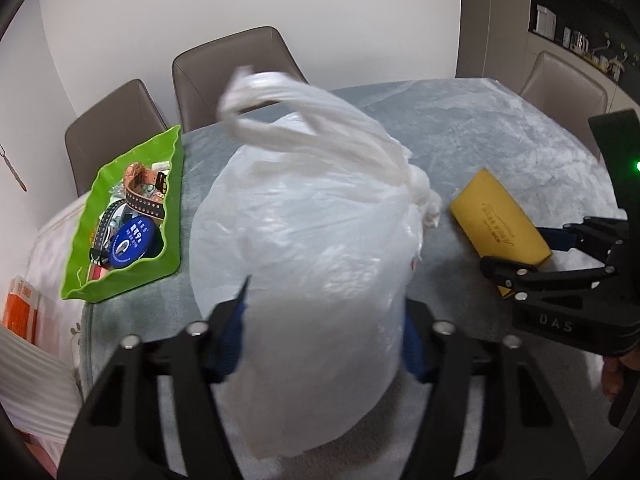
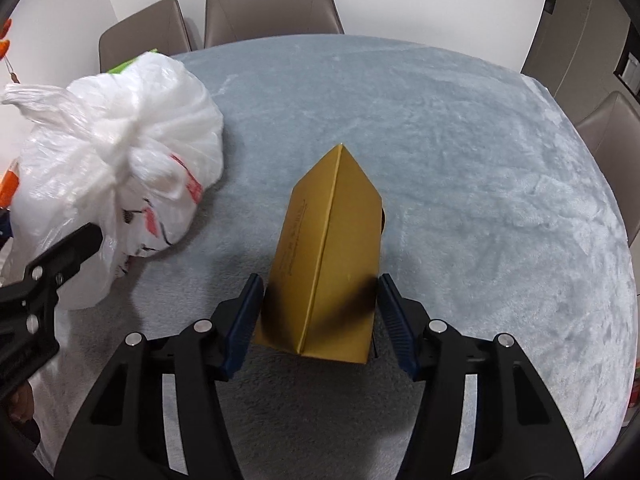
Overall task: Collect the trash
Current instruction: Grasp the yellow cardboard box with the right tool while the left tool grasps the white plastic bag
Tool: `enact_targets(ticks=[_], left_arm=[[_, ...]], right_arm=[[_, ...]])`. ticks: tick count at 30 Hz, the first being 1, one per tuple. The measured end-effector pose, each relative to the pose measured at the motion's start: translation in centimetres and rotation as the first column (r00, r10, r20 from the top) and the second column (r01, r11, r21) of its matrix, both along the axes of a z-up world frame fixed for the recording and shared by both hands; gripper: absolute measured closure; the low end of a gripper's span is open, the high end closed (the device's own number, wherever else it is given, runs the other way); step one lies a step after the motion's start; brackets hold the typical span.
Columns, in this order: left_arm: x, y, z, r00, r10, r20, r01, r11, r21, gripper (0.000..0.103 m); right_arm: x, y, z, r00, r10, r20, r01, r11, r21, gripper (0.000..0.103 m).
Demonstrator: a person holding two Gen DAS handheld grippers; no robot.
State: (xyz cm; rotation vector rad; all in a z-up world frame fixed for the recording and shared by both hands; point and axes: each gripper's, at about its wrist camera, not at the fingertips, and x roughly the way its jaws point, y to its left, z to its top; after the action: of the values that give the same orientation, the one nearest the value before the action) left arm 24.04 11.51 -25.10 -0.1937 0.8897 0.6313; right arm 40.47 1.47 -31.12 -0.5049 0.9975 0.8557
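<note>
A knotted white plastic bag point(image 1: 304, 220) stands on the table, bulging up between the fingers of my left gripper point(image 1: 326, 300). Both blue pads press into its sides, so that gripper is shut on it. In the right wrist view the same bag point(image 2: 120, 148) sits at the left, with red print showing through. A yellow cardboard box point(image 2: 328, 240) lies on the cloth with one edge up. My right gripper point(image 2: 320, 280) is shut on its near end, one pad against each side. The left wrist view shows this box point(image 1: 496, 216) and right gripper point(image 1: 516, 248) at the right.
A green tray point(image 1: 120, 280) with belts and a blue round tin sits left of the bag. The round table point(image 2: 460, 160) wears a grey-blue plush cloth. Brown chairs point(image 2: 272, 4) stand around the far side. An orange packet point(image 1: 20, 308) lies at the far left.
</note>
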Motion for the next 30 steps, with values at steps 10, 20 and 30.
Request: enact_targets(ticks=[10,20,30], left_arm=[[-1.5,-0.5,2.8,0.998,-0.039,0.057,0.041,0.999,-0.025,0.065],[-2.5,-4.4,6.3,0.974,-0.195,0.112,0.195,0.981,0.014,0.065],[-1.8,-11.7,8.3,0.875,-0.463,0.141,0.463,0.886,0.036,0.065]], right_arm=[[-1.5,-0.9,3.7,0.999,-0.015,0.031,0.013,0.998,0.057,0.047],[-4.8,-5.5,7.8,0.987,-0.136,0.088,0.127,0.987,0.101,0.047],[-8.6,-16.1,11.8,0.906,-0.399,0.141,0.378,0.913,0.153,0.047]])
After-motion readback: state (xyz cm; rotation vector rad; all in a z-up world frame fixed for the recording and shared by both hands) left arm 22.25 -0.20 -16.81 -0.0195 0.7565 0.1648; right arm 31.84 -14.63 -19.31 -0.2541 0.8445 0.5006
